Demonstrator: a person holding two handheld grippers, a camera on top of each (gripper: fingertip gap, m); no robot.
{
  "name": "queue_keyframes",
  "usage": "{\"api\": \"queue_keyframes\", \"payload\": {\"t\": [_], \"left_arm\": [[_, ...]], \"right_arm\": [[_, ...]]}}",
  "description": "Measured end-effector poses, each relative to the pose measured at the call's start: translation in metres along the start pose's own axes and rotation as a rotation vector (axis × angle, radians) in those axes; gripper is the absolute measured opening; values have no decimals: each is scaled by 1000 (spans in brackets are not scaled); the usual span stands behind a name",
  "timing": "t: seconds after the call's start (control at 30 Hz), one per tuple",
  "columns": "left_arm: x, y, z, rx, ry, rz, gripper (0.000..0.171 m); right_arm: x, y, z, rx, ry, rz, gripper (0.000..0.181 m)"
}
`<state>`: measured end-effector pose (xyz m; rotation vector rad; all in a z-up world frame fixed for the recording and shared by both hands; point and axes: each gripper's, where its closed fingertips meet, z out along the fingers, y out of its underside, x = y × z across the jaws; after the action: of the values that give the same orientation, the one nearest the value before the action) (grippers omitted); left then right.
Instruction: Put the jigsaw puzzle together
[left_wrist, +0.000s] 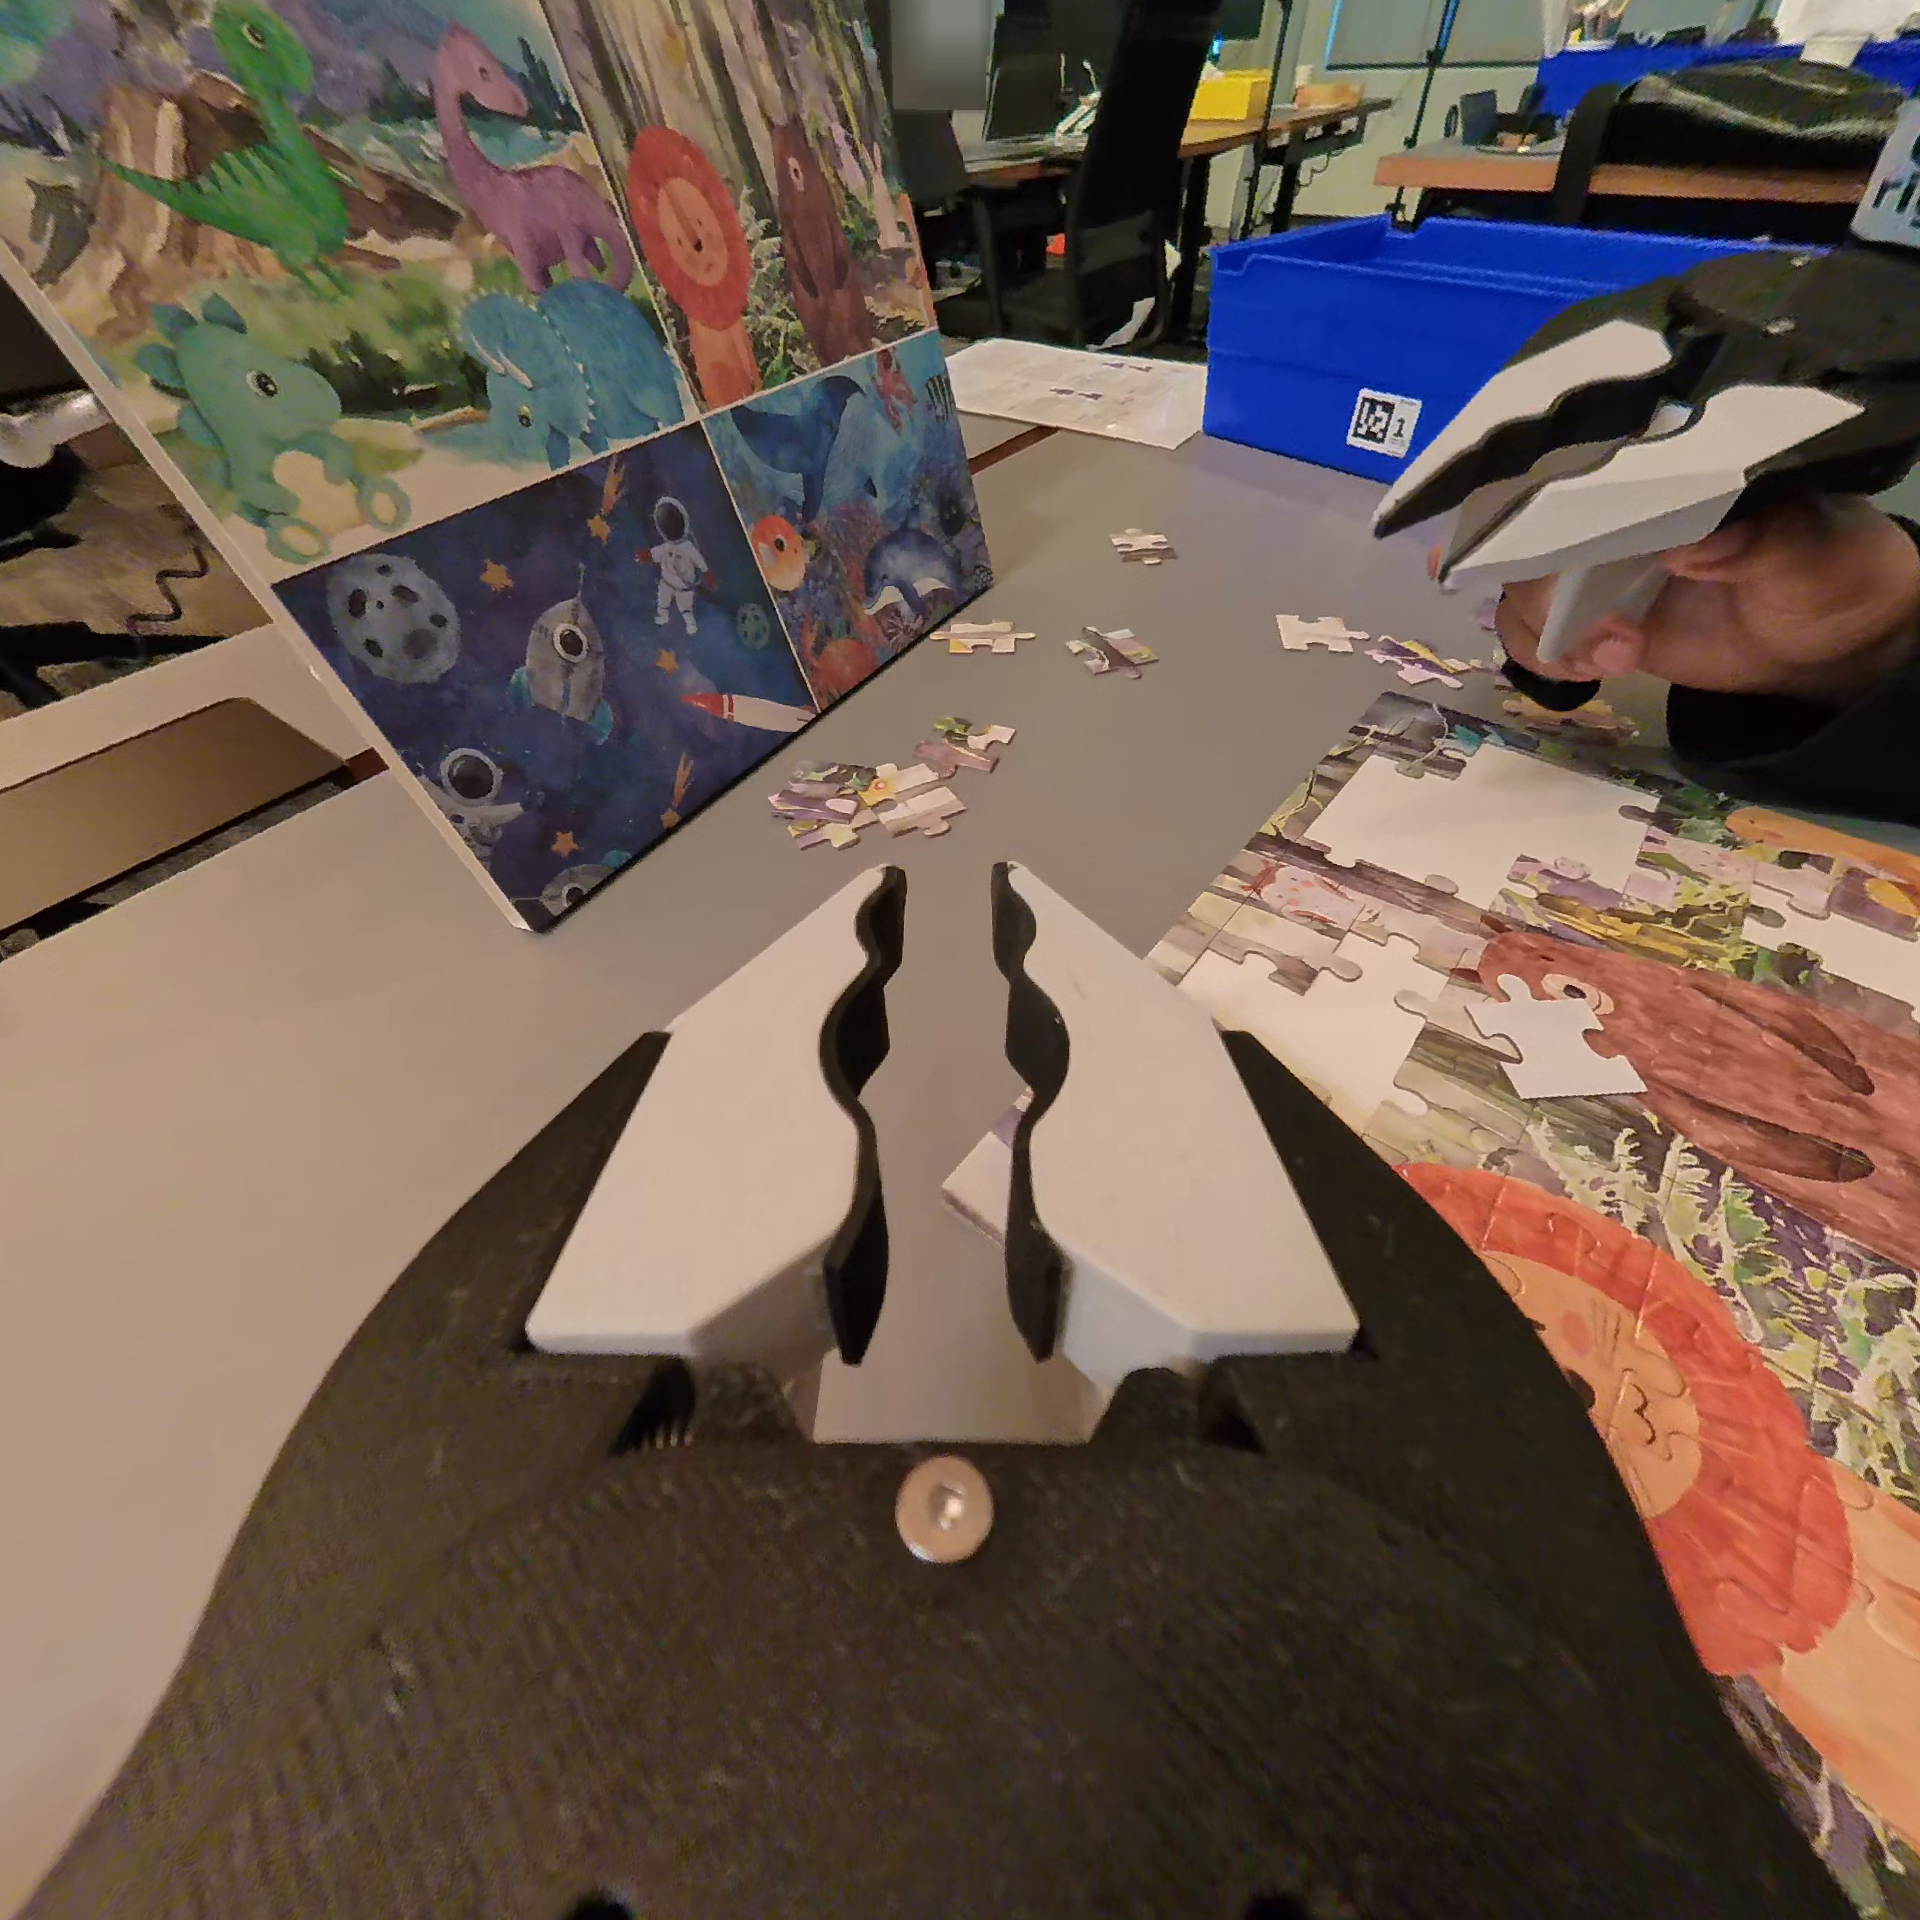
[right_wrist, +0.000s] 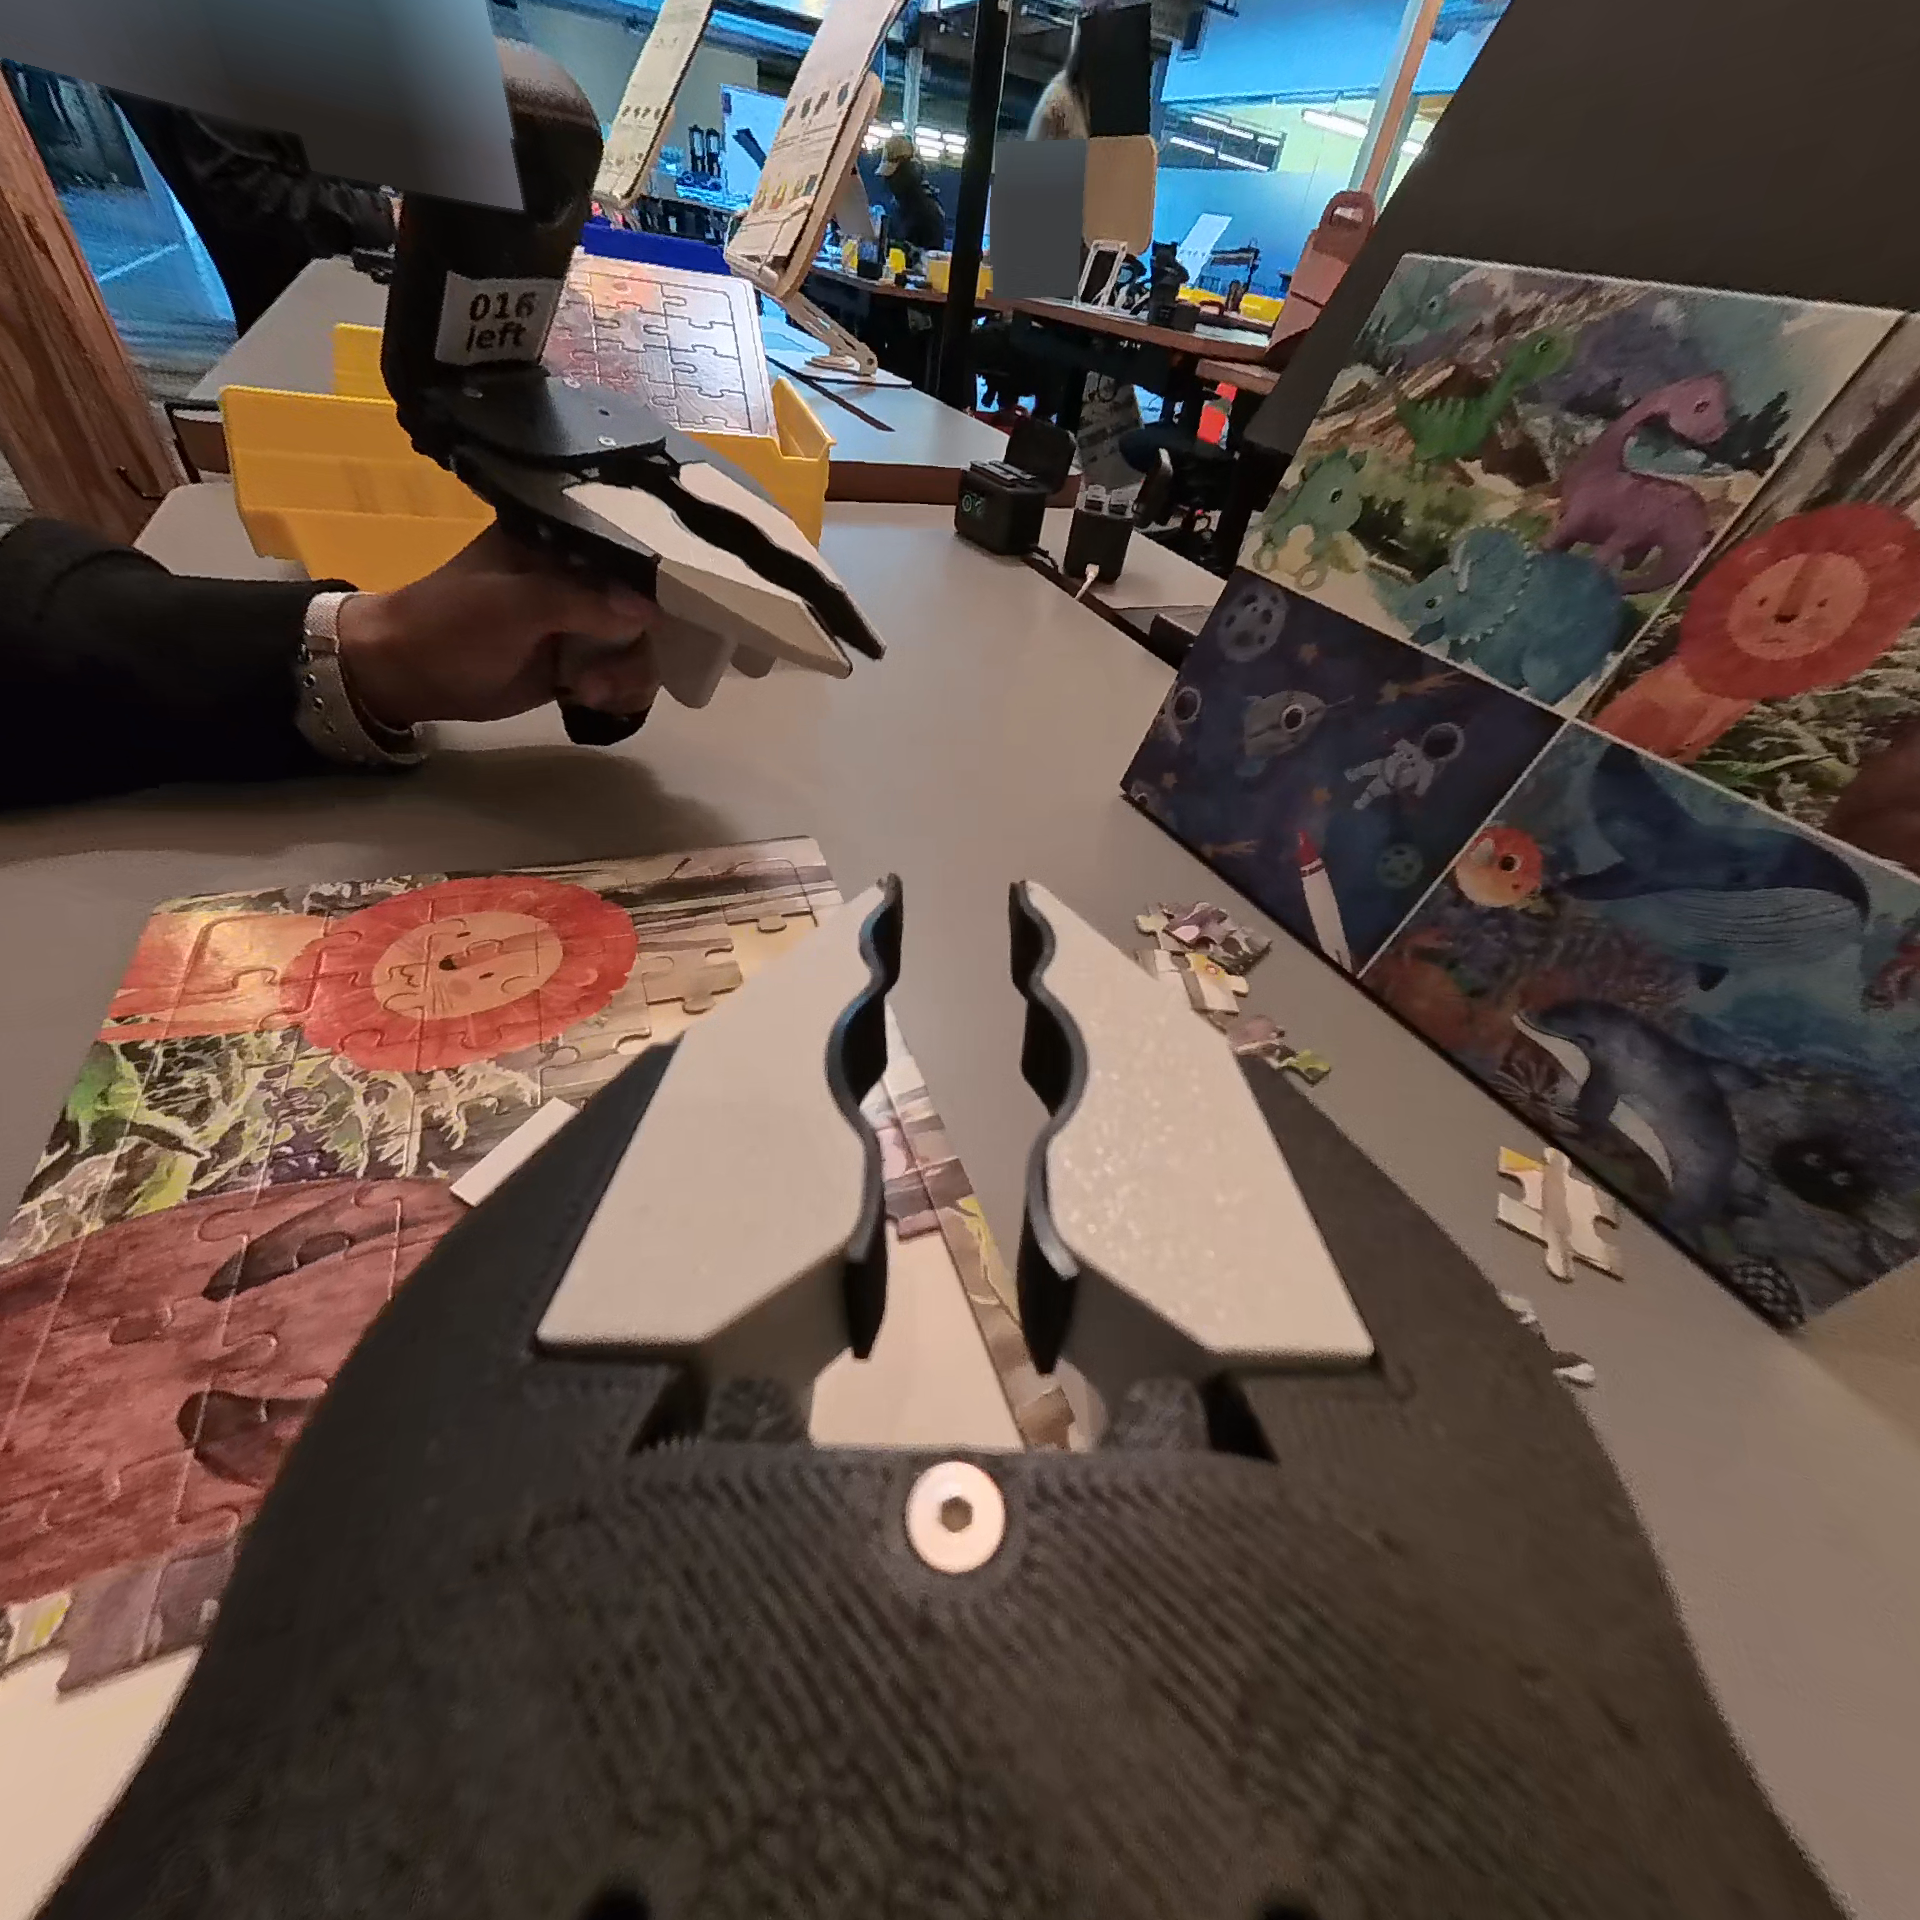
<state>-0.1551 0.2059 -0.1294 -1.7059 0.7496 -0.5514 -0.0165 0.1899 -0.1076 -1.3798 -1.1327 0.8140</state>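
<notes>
Grey left gripper (left_wrist: 945, 883) parted, empty, above table (left_wrist: 312, 1091), right gripper (right_wrist: 954, 902) likewise over puzzle (right_wrist: 343, 1039)

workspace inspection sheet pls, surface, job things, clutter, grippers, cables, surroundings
surface: grey table, flat, one seam near the box.
job's things: part-built jigsaw puzzle with bare gaps at its top; one piece lying white side up on it; loose pieces scattered on the table; picture box standing tilted.
clutter: blue bin, printed sheet, yellow bin, two small black devices.
grippers: left gripper open, empty; right gripper open, empty, above the puzzle's edge.
cables: a white cable by one black device.
surroundings: desks, chairs, stands behind.
</notes>
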Motion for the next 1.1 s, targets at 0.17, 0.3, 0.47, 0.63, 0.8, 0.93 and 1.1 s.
{"api": "queue_keyframes", "payload": {"t": [0.17,0.3,0.47,0.63,0.8,0.93,1.1], "left_arm": [[-3,2,-1,-6,-6,-5,16],[-4,3,-1,-11,-6,-5,16],[-2,3,-1,-9,1,-5,16],[0,2,-1,-6,10,-4,18],[1,2,-1,-4,15,-5,18],[1,2,-1,-3,19,-9,18],[2,1,-1,-2,22,-12,18]], "right_arm": [[-3,4,3,-13,-13,2,18],[-4,5,4,-14,-21,7,19],[-5,3,3,-8,-26,12,20],[-6,1,2,-1,-30,12,21],[-8,-1,2,-1,-28,-2,22],[-8,-3,1,4,-24,-11,22],[-7,-6,0,14,-22,-5,23]]}}
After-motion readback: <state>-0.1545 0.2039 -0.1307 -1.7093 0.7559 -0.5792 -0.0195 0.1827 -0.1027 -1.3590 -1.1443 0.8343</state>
